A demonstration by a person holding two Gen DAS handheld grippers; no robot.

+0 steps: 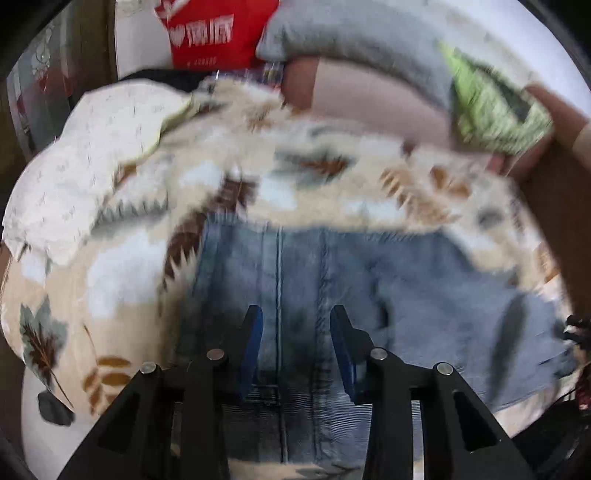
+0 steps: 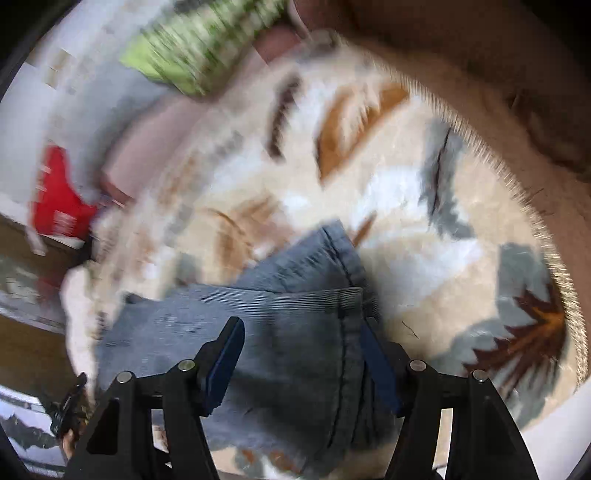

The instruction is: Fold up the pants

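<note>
Lying flat on leaf-print blanket (image 1: 325,184), blue denim pants (image 1: 369,280) spread beneath both tools. Left gripper (image 1: 297,325) points down over seam area, jaws apart, blue pads clear of cloth, nothing pinched. Right gripper (image 2: 303,347) hovers over folded hem end of pants (image 2: 295,321), jaws spread wider, denim between them but not pinched. Far side: grey pillow (image 1: 354,37), green patterned cloth (image 1: 491,107), red bag (image 1: 207,33). White quilted cover (image 1: 92,155) at far left. Both views motion-blurred.
</note>
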